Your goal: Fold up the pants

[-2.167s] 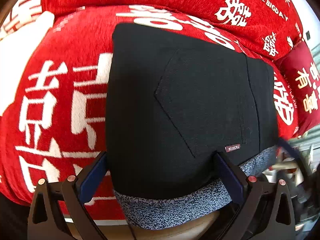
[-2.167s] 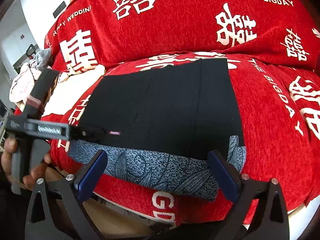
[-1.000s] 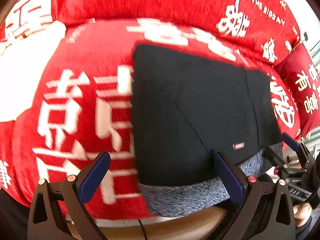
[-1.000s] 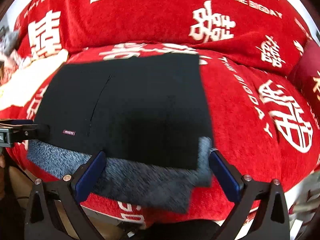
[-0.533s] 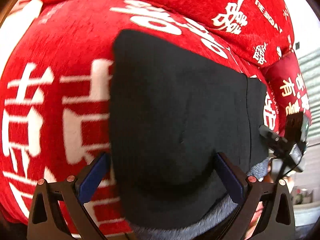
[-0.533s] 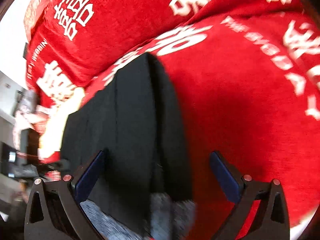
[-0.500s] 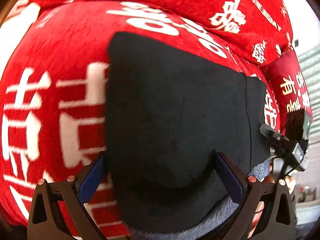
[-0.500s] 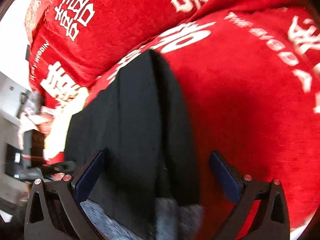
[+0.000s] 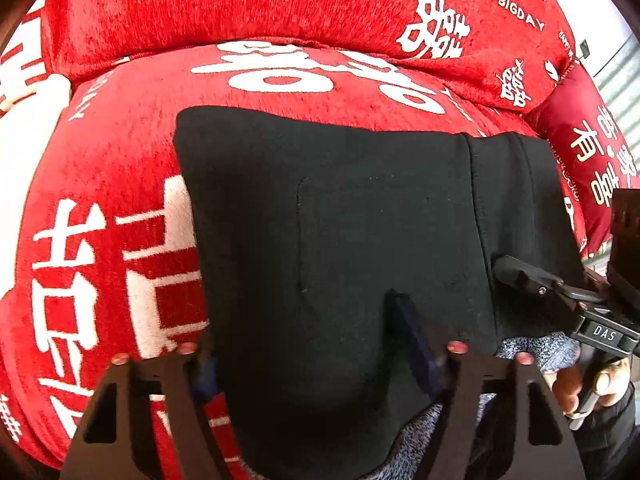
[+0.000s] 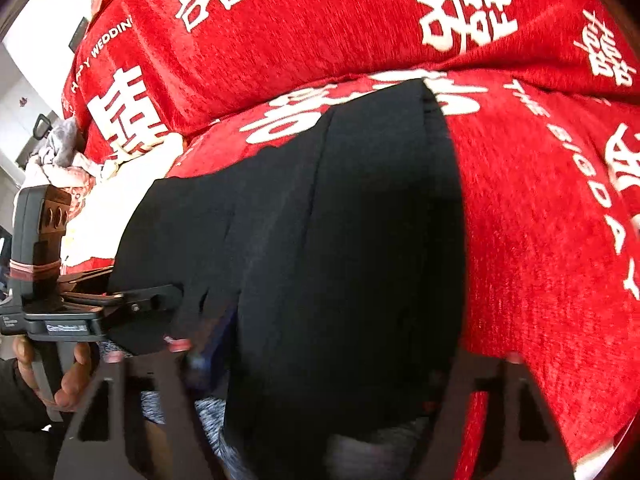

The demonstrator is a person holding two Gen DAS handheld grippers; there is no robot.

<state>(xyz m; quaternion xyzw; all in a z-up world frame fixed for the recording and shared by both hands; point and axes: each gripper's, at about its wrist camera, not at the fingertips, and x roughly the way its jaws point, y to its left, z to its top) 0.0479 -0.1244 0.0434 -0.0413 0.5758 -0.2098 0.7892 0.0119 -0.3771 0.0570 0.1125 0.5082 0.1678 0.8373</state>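
Note:
Folded black pants [image 9: 360,240] lie on a red sofa seat, a grey patterned layer [image 9: 532,350] showing at their near edge. My left gripper [image 9: 304,344] has its fingers drawn in on the near left part of the pants, black cloth bunched between them. My right gripper [image 10: 320,352] grips the near right part of the pants [image 10: 340,240] the same way. Each gripper shows in the other's view: the right one [image 9: 560,292] at the right edge, the left one [image 10: 120,300] at the left, both with tips on the pants' near edge.
The red sofa cover [image 9: 280,20] with white characters wraps seat and backrest. A red cushion [image 9: 592,152] stands at the right end. A white patch and crumpled clothes [image 10: 52,152] lie at the left end. The sofa's front edge is just below the grippers.
Both grippers have closed from wide open onto the near edge of the pants, and the cloth now bunches between the fingers. The right gripper has swung back to face the sofa.

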